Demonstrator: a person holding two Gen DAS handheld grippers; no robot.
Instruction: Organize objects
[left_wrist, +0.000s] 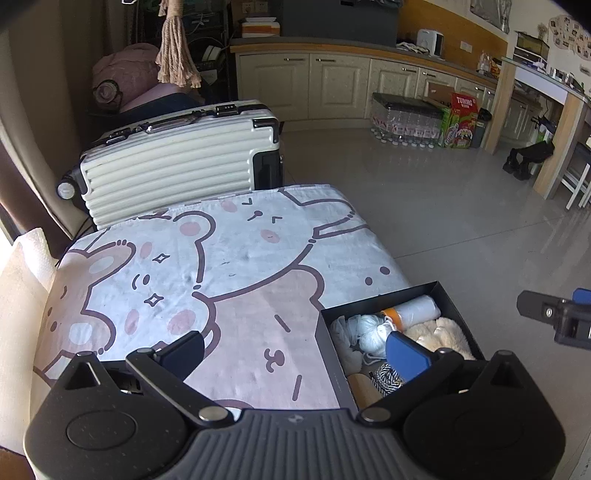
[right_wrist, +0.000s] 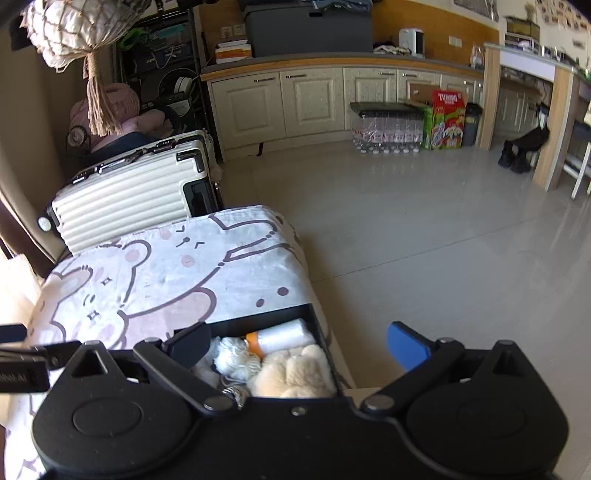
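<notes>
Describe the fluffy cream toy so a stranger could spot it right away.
Find the bear-print cloth covering the table, then the open black box at its near right edge. Inside, the fluffy cream toy fills the right half, the only furry item, just in front of a smooth white roll.

I see a white cloth printed with pink cartoon bears outlined in dark brown, a black box holding a cream plush toy, white yarn and a white roll with an orange end, and a cream ribbed suitcase trimmed in black.
</notes>
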